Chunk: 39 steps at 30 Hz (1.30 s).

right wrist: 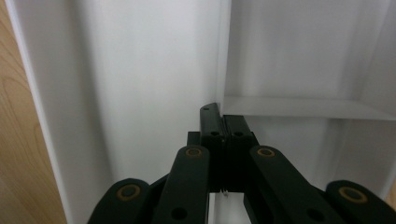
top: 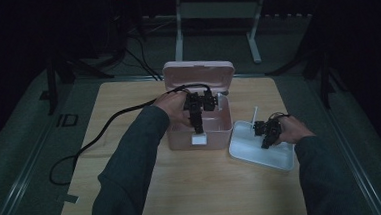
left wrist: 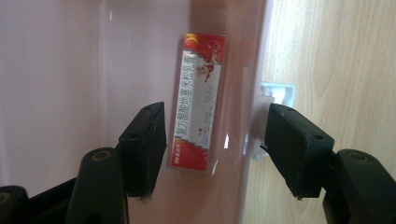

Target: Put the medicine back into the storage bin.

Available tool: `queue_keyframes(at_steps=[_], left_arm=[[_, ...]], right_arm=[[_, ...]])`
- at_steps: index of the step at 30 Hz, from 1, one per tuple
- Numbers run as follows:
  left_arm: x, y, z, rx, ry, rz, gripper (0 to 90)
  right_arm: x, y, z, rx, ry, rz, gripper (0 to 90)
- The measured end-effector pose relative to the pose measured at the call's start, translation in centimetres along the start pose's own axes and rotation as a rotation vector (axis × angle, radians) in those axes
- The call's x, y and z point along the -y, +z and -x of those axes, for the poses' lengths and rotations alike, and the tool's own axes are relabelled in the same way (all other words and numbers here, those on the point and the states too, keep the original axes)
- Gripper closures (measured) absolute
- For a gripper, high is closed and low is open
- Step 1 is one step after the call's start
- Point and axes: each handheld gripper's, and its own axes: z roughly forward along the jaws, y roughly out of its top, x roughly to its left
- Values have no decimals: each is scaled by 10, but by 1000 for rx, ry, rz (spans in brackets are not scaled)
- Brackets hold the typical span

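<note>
High view, landmark: take the open pink plastic storage box (top: 200, 129), its lid tipped up at the back, as your reference.
High view, left gripper (top: 198, 129): it points down just inside the box's front wall; keep it there and lift straight up when you leave.
High view, right gripper (top: 266, 142): it rests in the white plastic divided tray (top: 261, 158) just right of the box; hold it still so the tray does not slide.
Left gripper view, carton: the red-and-white cardboard medicine carton (left wrist: 198, 100) lies flat on the box floor, close along the front wall.
Left gripper view, jaws: spread wide, one inside the box beside the carton, the other outside the wall, pressing on nothing. Clear both before you pull away.
Right gripper view, jaws: pressed together, nothing between them, tips against the tray's white divider (right wrist: 299, 108). Don't lean harder on it.
</note>
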Motion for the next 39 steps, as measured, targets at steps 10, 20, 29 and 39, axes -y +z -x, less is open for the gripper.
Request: queue_keyframes(at_steps=[10, 20, 29, 39], left_arm=[[8, -9, 1, -4, -16, 32, 397], [16, -17, 1, -17, -16, 61, 397], [20, -21, -1, -23, -24, 68, 403], [27, -21, -1, -28, -39, 68, 408]], right_arm=[[0, 0, 0, -3, 1, 0, 893], [0, 0, 0, -2, -2, 2, 894], [0, -1, 1, -1, -2, 2, 894], [4, -4, 1, 3, 1, 4, 894]])
